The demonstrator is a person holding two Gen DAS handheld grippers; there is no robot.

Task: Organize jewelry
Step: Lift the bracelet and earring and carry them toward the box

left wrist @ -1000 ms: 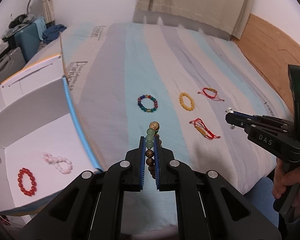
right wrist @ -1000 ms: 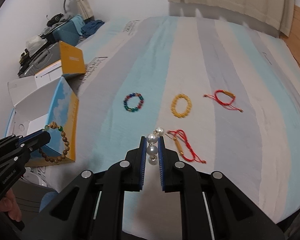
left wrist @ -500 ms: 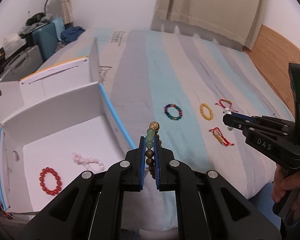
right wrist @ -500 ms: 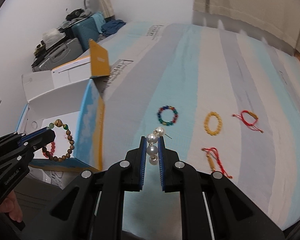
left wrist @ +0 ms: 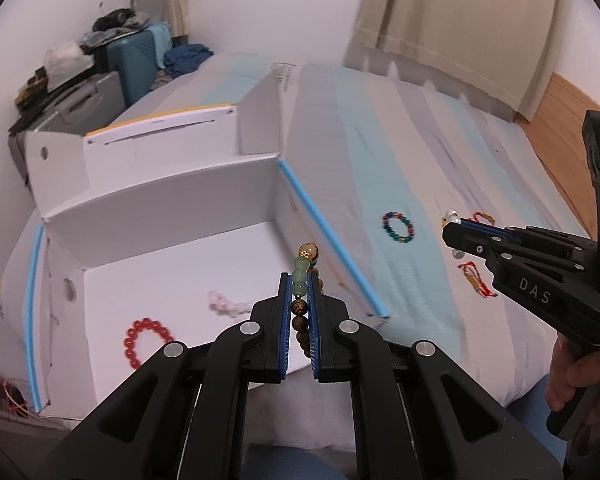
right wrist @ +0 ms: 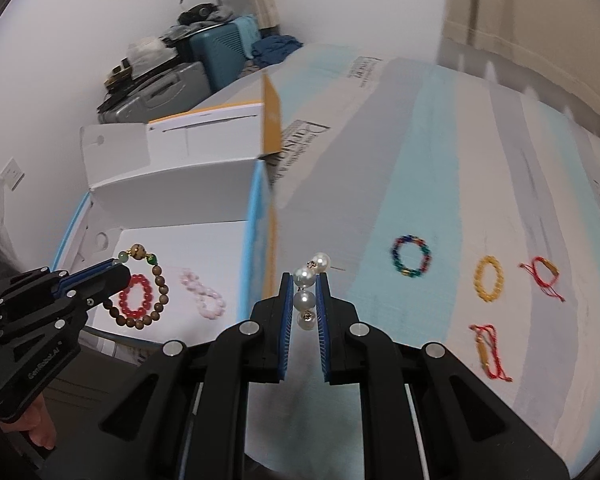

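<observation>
Though pinched, pearl strand (right wrist: 309, 290) upright (lengthwise between pads).

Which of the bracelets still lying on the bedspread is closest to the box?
The multicolored bead bracelet. It lies on the light blue stripe, nearest the box; the yellow bead bracelet and both red cord bracelets lie farther right.

A wooden bead bracelet (left wrist: 301, 300) with green beads and one gold bead on top is clamped between the blue pads of the left gripper (left wrist: 299, 312), held over the near edge of a white cardboard box (left wrist: 160, 200). Inside the box, a red bead bracelet (left wrist: 146, 338) and a pink bead bracelet (left wrist: 226, 305) are seen lying apart. On the striped bedsheet (left wrist: 360, 168) a multicoloured bead bracelet (left wrist: 398, 228) and a red cord bracelet (left wrist: 476, 280) are laid out. The right gripper (left wrist: 452, 224) is seen at right, pearls pinched at its tip.
</observation>
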